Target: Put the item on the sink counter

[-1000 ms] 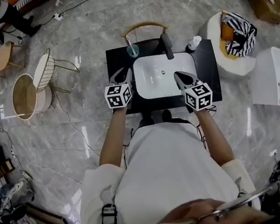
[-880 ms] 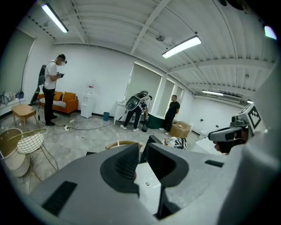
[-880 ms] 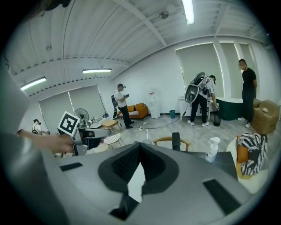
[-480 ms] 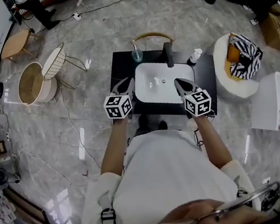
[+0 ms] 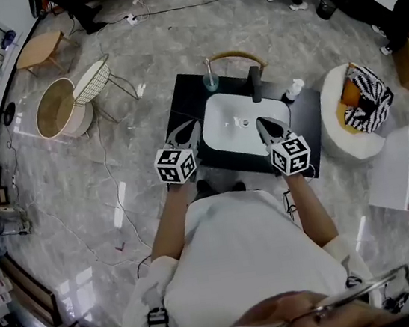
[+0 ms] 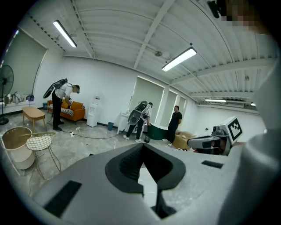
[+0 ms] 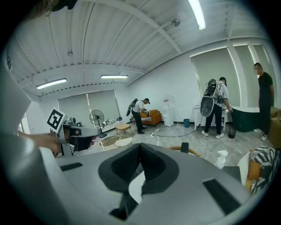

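On the black sink counter [image 5: 181, 117], a cup [image 5: 211, 83] with a toothbrush stands at the far left corner of the white basin [image 5: 241, 127], and a small white bottle [image 5: 294, 89] at its far right corner. The dark faucet [image 5: 256, 82] is between them. The left gripper [image 5: 189, 127] is over the basin's left edge and the right gripper [image 5: 262, 123] over its right edge, each with jaws closed together on nothing.

This is a big open studio or lab hall set out with home furniture. A black desk [image 5: 184, 112] with a white basin [image 5: 240, 122] stands free on the grey marble-look floor [image 5: 123, 65]. Cables [image 6: 91, 136] trail across it, strip lights [image 6: 178, 59] run overhead, and an orange sofa [image 6: 75, 109] stands against the wall.
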A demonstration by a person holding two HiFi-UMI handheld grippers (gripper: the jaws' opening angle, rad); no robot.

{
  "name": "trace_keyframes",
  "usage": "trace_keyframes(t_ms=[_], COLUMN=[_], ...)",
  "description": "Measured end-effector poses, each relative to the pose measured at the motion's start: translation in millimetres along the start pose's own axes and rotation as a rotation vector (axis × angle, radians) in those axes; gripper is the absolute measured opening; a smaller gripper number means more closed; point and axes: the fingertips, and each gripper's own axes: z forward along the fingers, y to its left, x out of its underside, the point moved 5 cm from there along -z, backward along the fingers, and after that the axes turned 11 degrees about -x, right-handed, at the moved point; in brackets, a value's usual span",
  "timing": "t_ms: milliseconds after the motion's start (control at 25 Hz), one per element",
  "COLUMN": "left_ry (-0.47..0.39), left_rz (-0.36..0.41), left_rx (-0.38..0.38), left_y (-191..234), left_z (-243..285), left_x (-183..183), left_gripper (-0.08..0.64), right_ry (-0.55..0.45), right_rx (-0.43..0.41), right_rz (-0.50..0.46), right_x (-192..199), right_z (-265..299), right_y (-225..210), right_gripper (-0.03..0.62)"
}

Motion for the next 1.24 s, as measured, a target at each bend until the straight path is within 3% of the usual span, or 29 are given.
trace_keyframes(t_ms=[360,1240], left_ry=[-0.021,-0.031], left_rz=[0.022,0.003], left_rx=[0.011,0.029], left_y=[19,63], left_z=[-10,-15], left_x=[-11,-23], left_gripper=[0.005,0.005], right_ry=[-0.058,-0.056], right_rx=[-0.005,-0.018], right_rz=[-0.022,-0.023], right_x=[-15,-33], right_z=[14,51], right_y=[9,27], right_gripper=[0.005,0.005])
